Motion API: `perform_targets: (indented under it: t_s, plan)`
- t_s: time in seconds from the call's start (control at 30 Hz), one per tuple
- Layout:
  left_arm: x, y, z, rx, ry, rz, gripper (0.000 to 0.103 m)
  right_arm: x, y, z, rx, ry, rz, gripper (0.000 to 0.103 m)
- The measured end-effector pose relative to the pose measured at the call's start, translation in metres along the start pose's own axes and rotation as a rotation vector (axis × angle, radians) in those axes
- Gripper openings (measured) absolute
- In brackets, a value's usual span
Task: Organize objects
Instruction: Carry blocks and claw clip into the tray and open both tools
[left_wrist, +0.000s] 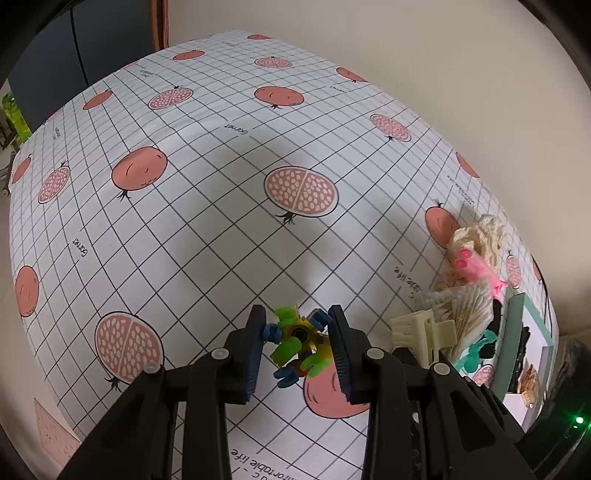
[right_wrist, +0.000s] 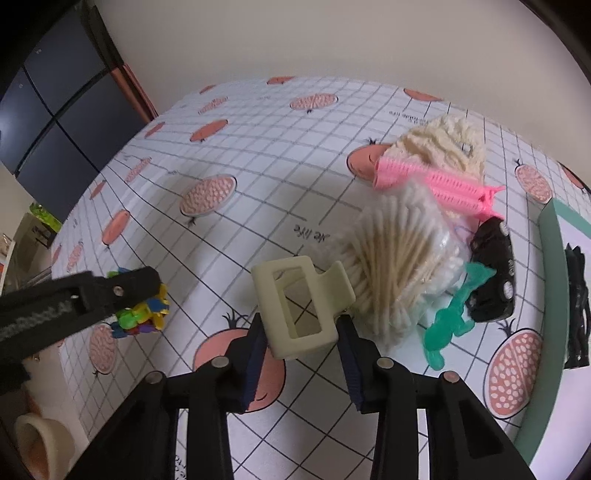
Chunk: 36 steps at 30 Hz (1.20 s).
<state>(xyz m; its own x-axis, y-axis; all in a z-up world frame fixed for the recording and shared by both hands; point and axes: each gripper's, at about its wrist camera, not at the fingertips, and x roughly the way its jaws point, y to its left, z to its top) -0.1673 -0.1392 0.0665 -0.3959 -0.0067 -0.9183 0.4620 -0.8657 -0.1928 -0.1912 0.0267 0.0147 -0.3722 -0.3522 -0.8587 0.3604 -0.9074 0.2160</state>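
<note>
Left gripper (left_wrist: 297, 338) pinched a multicoloured toy (left_wrist: 295, 341) of green, blue and yellow plastic parts between its two fingers, just above the pomegranate-print tablecloth (left_wrist: 207, 206). Right gripper (right_wrist: 301, 334) clamped a cream hair claw clip (right_wrist: 299, 306), its fingers pressed against the clip's lower sides. In the right wrist view, a bag of cotton swabs (right_wrist: 399, 254) lay at 1 o'clock from the clip, touching it; a pink hair clip (right_wrist: 443, 184) and a cream fluffy item (right_wrist: 443, 144) lay beyond, at 1 o'clock. A teal figure (right_wrist: 450, 317) and a black toy car (right_wrist: 493, 269) sat at 3 o'clock, beside a green-rimmed box (right_wrist: 550, 251).
</note>
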Motion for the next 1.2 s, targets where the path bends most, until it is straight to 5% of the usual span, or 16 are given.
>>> perform_targets:
  t_s: [0.3, 0.57, 1.2]
  plan:
    - [-0.026, -0.024, 0.003, 0.04, -0.075, -0.049, 0.036, -0.054, -0.023, 0.006, 0.025, -0.104, -0.01, 0.04]
    - [-0.027, -0.068, -0.014, 0.114, -0.064, -0.115, 0.036, -0.089, -0.096, -0.007, 0.154, -0.135, -0.107, 0.04]
    - [-0.016, -0.246, -0.13, 0.57, 0.041, -0.318, 0.036, -0.147, -0.251, -0.073, 0.425, -0.094, -0.373, 0.04]
